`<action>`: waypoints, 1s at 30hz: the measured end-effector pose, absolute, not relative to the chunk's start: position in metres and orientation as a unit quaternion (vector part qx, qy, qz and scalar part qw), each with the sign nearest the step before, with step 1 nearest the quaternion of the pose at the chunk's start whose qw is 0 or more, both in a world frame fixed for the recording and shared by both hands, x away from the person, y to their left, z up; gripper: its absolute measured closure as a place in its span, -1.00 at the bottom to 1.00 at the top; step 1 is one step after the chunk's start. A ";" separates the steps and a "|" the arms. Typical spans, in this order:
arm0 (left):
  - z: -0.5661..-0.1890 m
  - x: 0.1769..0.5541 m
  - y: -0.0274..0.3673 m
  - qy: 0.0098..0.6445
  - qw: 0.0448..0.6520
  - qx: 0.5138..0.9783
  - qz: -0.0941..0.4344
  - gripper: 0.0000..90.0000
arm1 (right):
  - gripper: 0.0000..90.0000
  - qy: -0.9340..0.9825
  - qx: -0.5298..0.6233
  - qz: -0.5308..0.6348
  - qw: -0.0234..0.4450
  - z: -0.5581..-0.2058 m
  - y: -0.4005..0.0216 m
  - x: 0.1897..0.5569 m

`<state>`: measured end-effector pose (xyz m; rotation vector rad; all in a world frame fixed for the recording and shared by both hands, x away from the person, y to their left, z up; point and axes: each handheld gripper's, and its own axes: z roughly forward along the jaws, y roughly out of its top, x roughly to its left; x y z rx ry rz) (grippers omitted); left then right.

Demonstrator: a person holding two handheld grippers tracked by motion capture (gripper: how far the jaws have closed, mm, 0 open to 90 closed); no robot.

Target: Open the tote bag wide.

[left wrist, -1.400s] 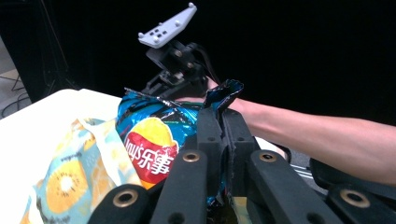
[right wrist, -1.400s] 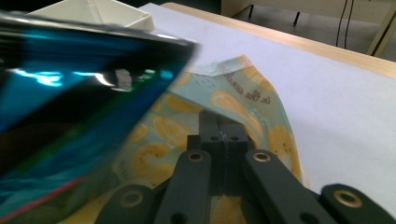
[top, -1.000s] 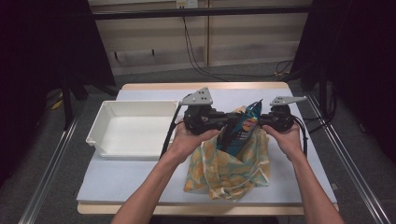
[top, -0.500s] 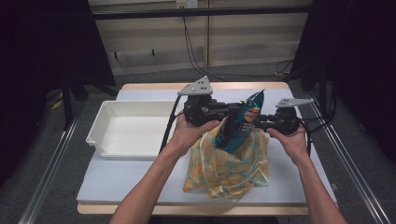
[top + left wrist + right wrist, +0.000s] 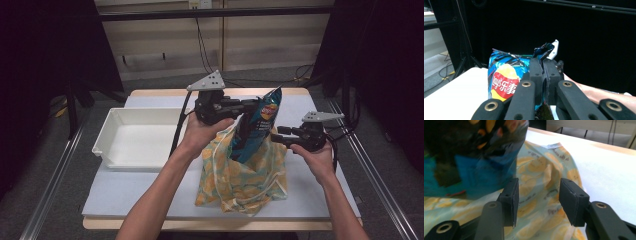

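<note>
Two tongs: left tongs (image 5: 252, 106) clamping chip bag (image 5: 255, 127), lifted higher vs 0.5 s ago; right tongs (image 5: 276, 136) now wide, off cloth bag (image 5: 245, 175).

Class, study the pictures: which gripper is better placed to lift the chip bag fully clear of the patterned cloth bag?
Left. The left gripper is already shut on the chip bag's top edge; the right gripper is open beside the cloth bag.

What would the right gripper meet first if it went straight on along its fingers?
Probably the yellow patterned bag, directly ahead of the open right gripper; the chip bag is off to one side.
</note>
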<state>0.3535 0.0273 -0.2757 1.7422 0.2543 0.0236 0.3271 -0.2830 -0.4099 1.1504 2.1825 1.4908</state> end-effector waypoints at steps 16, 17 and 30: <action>-0.258 0.363 0.031 0.119 0.647 0.753 0.016 0.95 | -0.11 0.751 0.378 0.523 0.139 -0.410 -0.279 0.297; -0.255 0.363 0.031 0.115 0.648 0.753 0.014 0.95 | -0.11 0.750 0.378 0.524 0.140 -0.409 -0.279 0.295; -0.231 0.360 0.036 0.114 0.653 0.748 0.035 0.95 | -0.16 0.747 0.378 0.529 0.141 -0.412 -0.283 0.282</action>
